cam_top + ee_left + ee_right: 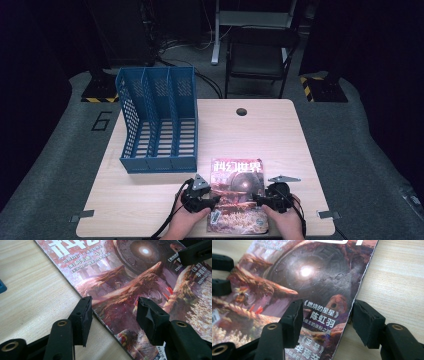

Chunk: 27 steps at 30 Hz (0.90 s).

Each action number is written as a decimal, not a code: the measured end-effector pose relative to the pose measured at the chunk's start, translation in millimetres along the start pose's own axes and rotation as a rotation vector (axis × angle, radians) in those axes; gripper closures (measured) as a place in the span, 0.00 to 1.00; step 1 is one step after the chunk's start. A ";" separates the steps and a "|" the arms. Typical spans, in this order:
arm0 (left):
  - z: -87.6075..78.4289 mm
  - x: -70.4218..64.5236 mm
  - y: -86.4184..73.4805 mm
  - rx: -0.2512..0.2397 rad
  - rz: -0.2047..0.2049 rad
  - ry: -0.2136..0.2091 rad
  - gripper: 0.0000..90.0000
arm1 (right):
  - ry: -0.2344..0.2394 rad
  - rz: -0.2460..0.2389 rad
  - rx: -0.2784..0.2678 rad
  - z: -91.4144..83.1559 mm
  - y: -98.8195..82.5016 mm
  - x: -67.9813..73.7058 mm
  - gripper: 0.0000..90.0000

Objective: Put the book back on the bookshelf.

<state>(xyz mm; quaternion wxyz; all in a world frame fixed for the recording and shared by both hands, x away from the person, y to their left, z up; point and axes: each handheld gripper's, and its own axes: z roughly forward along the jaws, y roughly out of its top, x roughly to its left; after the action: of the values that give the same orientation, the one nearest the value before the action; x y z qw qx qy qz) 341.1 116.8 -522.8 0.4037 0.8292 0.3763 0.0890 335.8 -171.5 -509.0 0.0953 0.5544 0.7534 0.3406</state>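
The magazine [238, 195] lies flat on the pale wooden tabletop [280, 135], close to the near edge and a little right of the middle, its colourful cover facing up with the title at the far end. The left tongs [214, 201] sit at its left edge: in the left gripper view [113, 315] one jaw stands over the bare wood just beside the spine and the other over the printed cover, so the edge runs between them. The jaws stand apart with a clear gap and do not pinch the paper. The right tongs [258, 198] sit at the opposite edge; in the right gripper view [325, 317] one jaw stands over the cover and the other over the wood just outside the right edge, also spread wide and gripping nothing. The person's hands come in from the near side, one behind each tool. Beyond the magazine, towards the left of the tabletop, stands a blue file rack [159, 120] with three upright compartments, its open side facing the person. A small round hole [241, 111] is near the far edge. A dark chair [259, 55] stands on the floor beyond.
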 end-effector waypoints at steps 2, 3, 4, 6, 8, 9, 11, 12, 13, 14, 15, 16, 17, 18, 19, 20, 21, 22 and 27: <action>-0.3 -0.6 -0.6 -0.001 -0.001 0.000 0.52 | 0.006 0.021 -0.007 0.1 -0.1 -1.0 0.47; 0.0 -1.6 -1.1 -0.006 -0.013 -0.002 0.52 | 0.010 0.031 -0.019 0.8 -0.5 -2.6 0.47; 0.5 -1.9 -2.1 -0.020 -0.010 0.004 0.52 | 0.013 0.054 -0.043 1.7 -1.1 -5.3 0.46; 0.5 -2.3 -2.5 -0.023 -0.017 0.003 0.52 | 0.016 0.078 -0.053 2.1 -1.1 -6.5 0.46; 0.0 -3.1 -2.8 -0.016 -0.013 0.004 0.52 | 0.015 0.078 -0.058 2.7 -1.4 -6.0 0.46; 0.0 -3.1 -2.8 -0.016 -0.013 0.004 0.52 | 0.010 0.074 -0.062 3.2 -1.6 -5.2 0.46; 0.4 -3.8 -3.8 -0.027 -0.018 0.005 0.52 | 0.005 0.071 -0.065 3.4 -1.7 -4.6 0.46; 0.7 -4.6 -4.2 -0.033 -0.024 0.007 0.52 | 0.001 0.077 -0.062 3.4 -1.6 -3.8 0.46; 0.8 -4.9 -4.4 -0.036 -0.023 0.009 0.52 | 0.000 0.072 -0.066 3.7 -1.2 -4.2 0.46; 1.1 -5.3 -4.3 -0.037 -0.022 0.011 0.52 | 0.007 0.088 -0.067 4.0 -0.6 -4.9 0.45; 1.1 -5.3 -4.3 -0.037 -0.022 0.011 0.52 | 0.007 0.088 -0.067 4.0 -0.6 -4.9 0.45; 1.0 -5.1 -4.0 -0.034 -0.021 0.012 0.52 | 0.017 0.107 -0.068 4.0 -0.4 -5.4 0.45; 1.0 -4.9 -3.5 -0.031 -0.024 0.010 0.52 | 0.024 0.115 -0.074 4.1 -0.3 -7.2 0.45; 0.4 -4.4 -3.0 -0.020 -0.019 0.010 0.52 | 0.051 0.142 -0.078 3.7 -0.2 -10.8 0.45; 1.1 -5.0 -2.7 -0.026 -0.027 0.011 0.52 | 0.062 0.151 -0.079 3.4 -0.2 -13.0 0.45; 1.1 -5.2 -2.4 -0.023 -0.021 0.015 0.52 | 0.075 0.162 -0.084 3.4 -0.3 -15.0 0.45; 1.1 -5.2 -2.4 -0.023 -0.021 0.015 0.52 | 0.075 0.162 -0.084 3.4 -0.3 -15.0 0.45; 1.1 -5.8 -2.3 -0.019 -0.018 0.017 0.52 | 0.095 0.194 -0.086 2.9 -0.7 -17.4 0.46; 1.4 -7.4 -3.4 -0.023 0.003 0.032 0.52 | 0.091 0.187 -0.094 1.4 -0.2 -17.0 0.47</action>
<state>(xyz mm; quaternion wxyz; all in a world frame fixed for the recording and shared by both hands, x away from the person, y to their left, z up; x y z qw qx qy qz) 334.7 112.1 -525.0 0.4069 0.8235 0.3805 0.1073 342.7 -186.2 -514.1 0.0548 0.6010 0.6852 0.4077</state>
